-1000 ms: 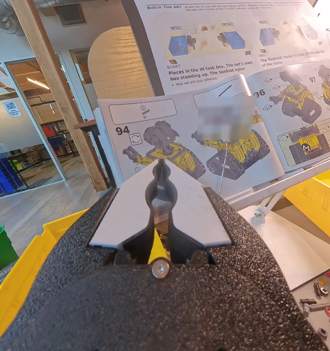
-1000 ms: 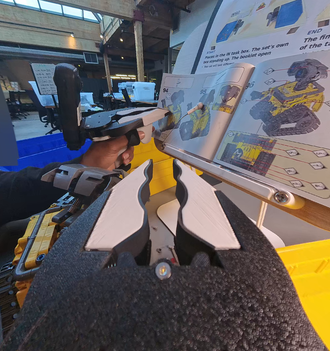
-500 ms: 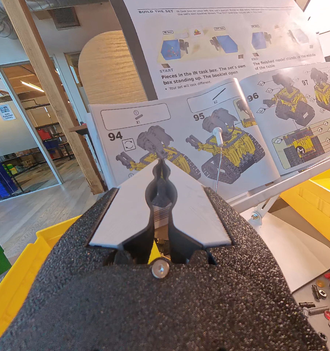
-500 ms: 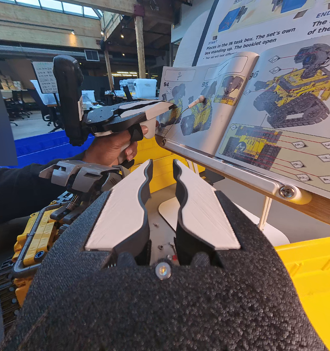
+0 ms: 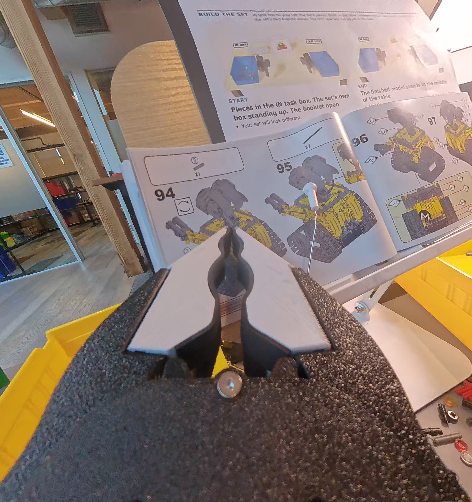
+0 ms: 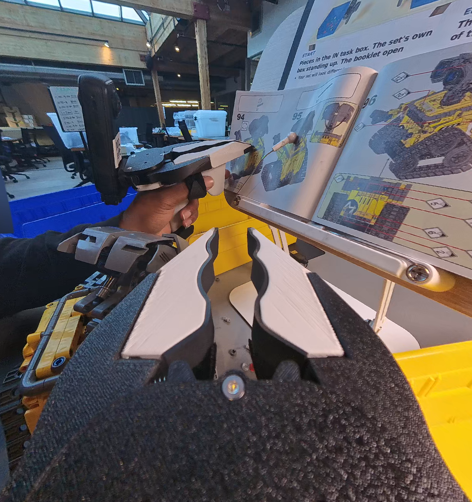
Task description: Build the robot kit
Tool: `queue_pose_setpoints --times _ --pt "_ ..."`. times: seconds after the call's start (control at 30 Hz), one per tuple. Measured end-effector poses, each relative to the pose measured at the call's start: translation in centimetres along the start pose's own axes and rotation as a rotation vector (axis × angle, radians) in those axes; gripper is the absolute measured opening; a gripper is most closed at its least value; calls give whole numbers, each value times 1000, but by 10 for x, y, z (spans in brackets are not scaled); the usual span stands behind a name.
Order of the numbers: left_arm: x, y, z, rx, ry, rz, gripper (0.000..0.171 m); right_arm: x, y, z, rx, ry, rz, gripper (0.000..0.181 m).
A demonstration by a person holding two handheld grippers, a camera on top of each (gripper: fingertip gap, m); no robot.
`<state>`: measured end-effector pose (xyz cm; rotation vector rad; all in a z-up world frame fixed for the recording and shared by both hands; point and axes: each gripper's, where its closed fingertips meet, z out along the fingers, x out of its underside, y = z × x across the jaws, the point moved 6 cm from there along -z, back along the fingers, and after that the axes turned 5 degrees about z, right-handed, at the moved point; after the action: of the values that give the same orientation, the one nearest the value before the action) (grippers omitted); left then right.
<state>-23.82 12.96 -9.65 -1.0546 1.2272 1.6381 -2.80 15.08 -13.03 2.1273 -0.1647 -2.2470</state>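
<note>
Yellow-and-grey model (image 6: 66,312) sits low at the left of the right wrist view, under the hand (image 6: 161,209) that holds the left gripper (image 5: 230,231). That gripper's tips are pressed together, empty, right at the open booklet (image 5: 256,195) on its stand (image 5: 392,271) (touching or not, I cannot tell). Right gripper (image 6: 232,233) hangs spread and empty over the worktop (image 6: 229,307), yellow bin (image 6: 446,394) beside it.
</note>
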Motion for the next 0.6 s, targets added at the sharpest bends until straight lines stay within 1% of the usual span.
queue_pose_setpoints --times 0.27,0.37,0.43,0.47,0.53,0.6 --pt "-2 2 -1 51 12 -14 0 -3 0 -1 -8 -7 13 21" --pt "-10 0 -5 124 -16 -17 6 -8 1 -3 -13 -20 16 21" --pt "-22 -6 -11 238 -63 -13 10 -13 1 -5 -12 -30 11 21" --pt "-27 -11 -15 329 -86 -21 10 -16 1 -7 -10 -37 10 21" --pt "-38 -23 -27 559 -126 -67 17 -22 1 -10 -10 -54 10 21" --pt "-44 -34 -43 806 -127 -133 26 -29 1 -14 -14 -67 8 21"
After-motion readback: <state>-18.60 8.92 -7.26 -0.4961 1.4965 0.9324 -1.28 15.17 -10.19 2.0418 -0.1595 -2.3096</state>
